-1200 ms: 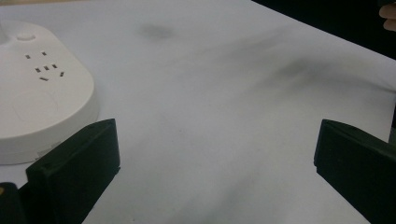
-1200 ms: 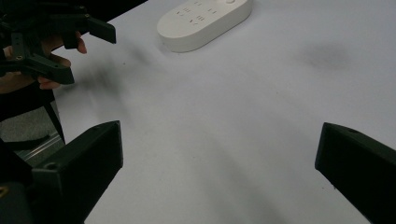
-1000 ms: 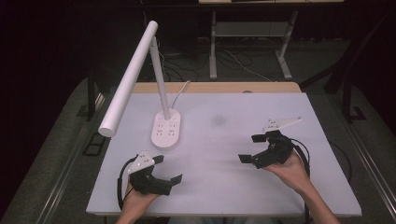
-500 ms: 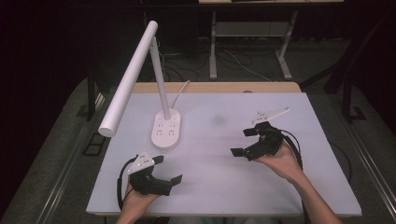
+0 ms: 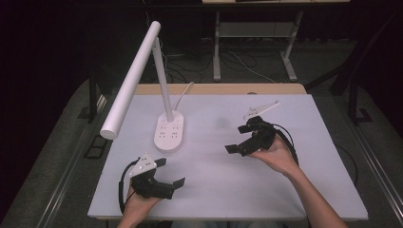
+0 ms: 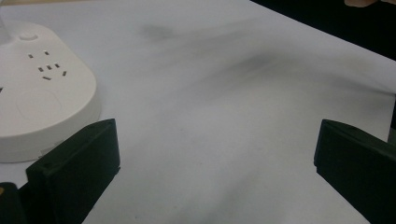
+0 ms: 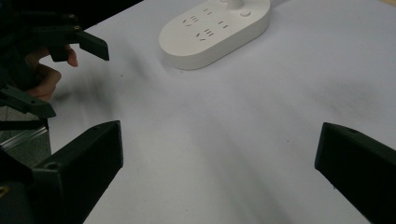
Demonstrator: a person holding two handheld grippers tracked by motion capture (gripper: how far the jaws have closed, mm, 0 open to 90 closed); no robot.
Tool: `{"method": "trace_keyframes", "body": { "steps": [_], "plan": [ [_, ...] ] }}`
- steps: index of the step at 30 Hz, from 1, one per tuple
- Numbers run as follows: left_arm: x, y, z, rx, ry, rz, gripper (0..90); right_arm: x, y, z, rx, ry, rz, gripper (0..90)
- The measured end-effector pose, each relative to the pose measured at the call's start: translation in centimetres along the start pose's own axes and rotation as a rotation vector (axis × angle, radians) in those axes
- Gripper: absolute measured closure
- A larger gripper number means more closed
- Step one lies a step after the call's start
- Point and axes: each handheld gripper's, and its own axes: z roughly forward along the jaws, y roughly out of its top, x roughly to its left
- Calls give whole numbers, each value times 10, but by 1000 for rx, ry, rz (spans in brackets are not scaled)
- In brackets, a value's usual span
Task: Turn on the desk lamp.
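Observation:
A white desk lamp stands at the table's back left. Its oval base (image 5: pixel 169 131) carries sockets, and its long tube head (image 5: pixel 132 79) leans out to the left. My left gripper (image 5: pixel 171 172) rests near the front edge, below the base, open and holding nothing. In the left gripper view the base (image 6: pixel 42 93) lies just left of the wide-apart jaws. My right gripper (image 5: pixel 236 138) hovers right of centre, open and empty, and points left toward the base (image 7: pixel 215 30). The left gripper (image 7: pixel 70 42) and the hand holding it sit at the left edge of the right gripper view.
The white tabletop (image 5: pixel 228 185) has a wooden strip (image 5: pixel 223 89) along its far edge. The lamp's cord (image 5: pixel 186 89) runs off the back. A metal stand (image 5: pixel 256 38) and cables lie on the dark floor beyond. Bare white surface lies between the two grippers.
My right gripper has moved left and a little farther up the table, toward the lamp base. The left gripper has stayed where it was.

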Motion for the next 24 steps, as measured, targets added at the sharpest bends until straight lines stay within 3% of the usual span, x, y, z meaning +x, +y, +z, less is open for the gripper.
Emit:
{"method": "trace_keyframes", "body": {
  "steps": [24],
  "plan": [
    [1,0,-2,-3,1,-2,0,-11,36,30,11,0,-14,9]
  ]
}}
